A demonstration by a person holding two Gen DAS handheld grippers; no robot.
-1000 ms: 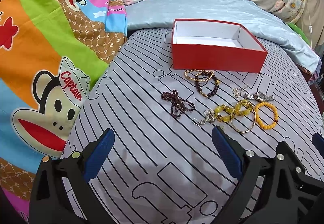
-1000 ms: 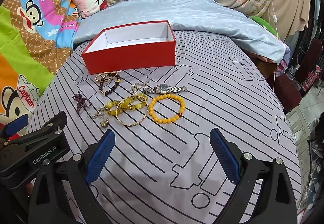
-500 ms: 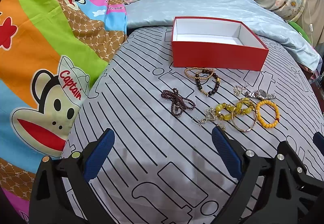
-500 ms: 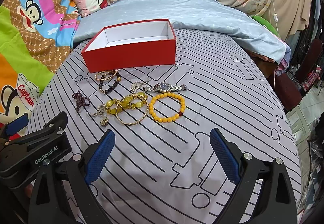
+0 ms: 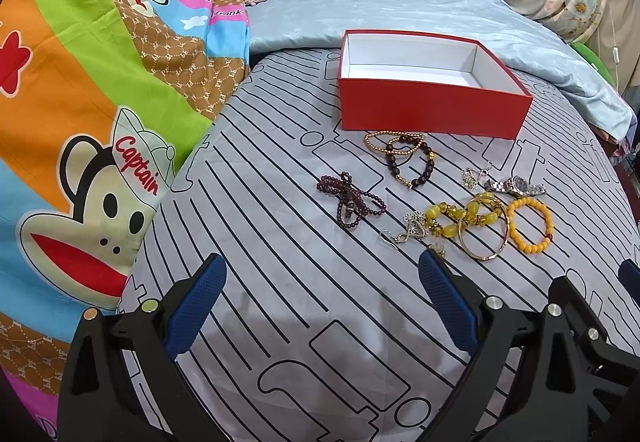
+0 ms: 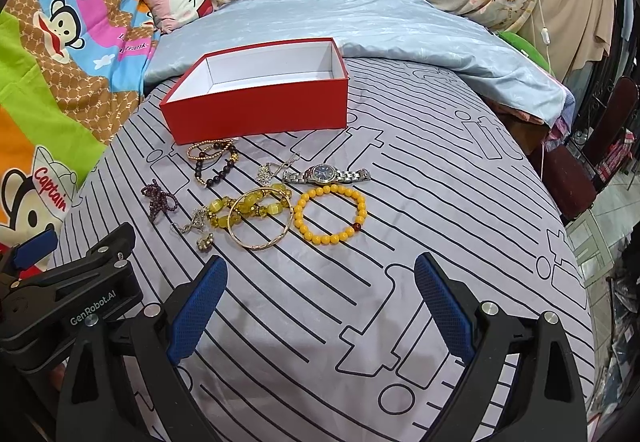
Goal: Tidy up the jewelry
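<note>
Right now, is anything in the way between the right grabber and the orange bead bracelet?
No. Only bare striped sheet lies between the open right gripper and the orange bead bracelet. The gold bangle lies just beside it.

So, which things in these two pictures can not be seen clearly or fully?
- Red box floor: near strip hidden by its front wall, both views.
- Watch dial: too small to read.
- Small silver charms: shapes too fine to identify.
- Right gripper: cut off by the left wrist view's edge.
- Left gripper in the right wrist view: only one blue pad shows.
</note>
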